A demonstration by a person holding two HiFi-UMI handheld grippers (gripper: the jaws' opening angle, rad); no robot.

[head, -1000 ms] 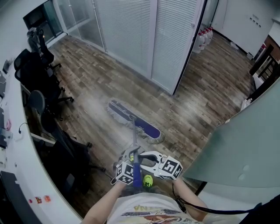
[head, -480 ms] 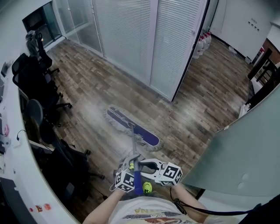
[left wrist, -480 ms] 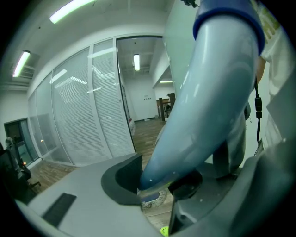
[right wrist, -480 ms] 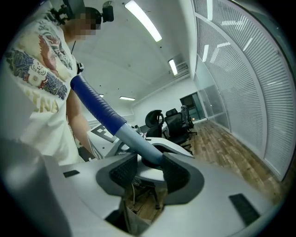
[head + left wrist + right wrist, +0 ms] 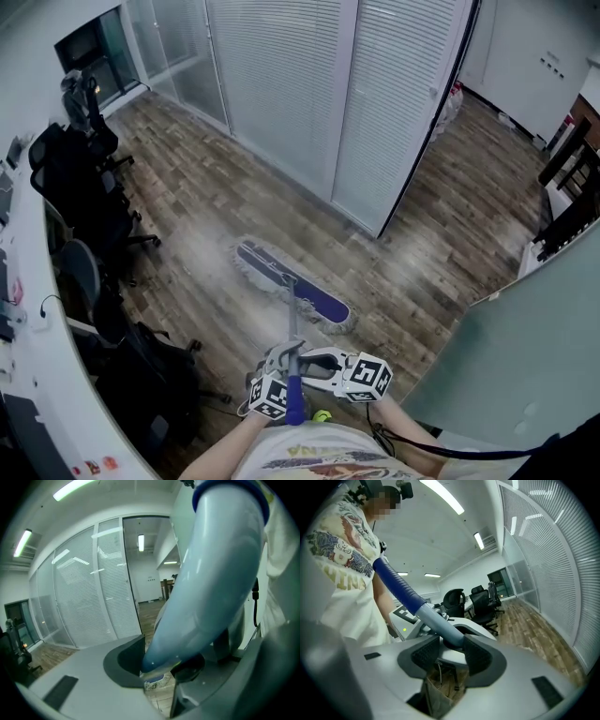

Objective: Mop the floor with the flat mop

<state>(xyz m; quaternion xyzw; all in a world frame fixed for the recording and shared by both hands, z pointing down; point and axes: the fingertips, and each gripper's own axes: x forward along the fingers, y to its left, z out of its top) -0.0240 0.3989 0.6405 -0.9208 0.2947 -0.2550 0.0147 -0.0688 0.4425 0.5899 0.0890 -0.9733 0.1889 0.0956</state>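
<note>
The flat mop's blue head (image 5: 292,291) lies aslant on the wood floor (image 5: 187,187), with a pale damp streak to its left. Its handle (image 5: 293,330) runs back to my two grippers in front of the person's body. My left gripper (image 5: 278,362) is shut on the pale blue handle (image 5: 211,573); its jaws have just been closing on it. My right gripper (image 5: 311,361) holds the same handle (image 5: 436,619) from the right, its pads (image 5: 478,656) flanking the shaft; its jaws have just opened slightly but still grip.
Black office chairs (image 5: 75,178) and a white desk (image 5: 28,309) line the left side. A glass partition with blinds (image 5: 309,84) closes off the back. A grey-green panel (image 5: 525,319) stands at the right. A yellow-green shoe (image 5: 321,415) shows below the grippers.
The person and the view have shifted over the floor, and both grippers moved with the handle. The mop head sits lower in the head view. Both grips are kept.
</note>
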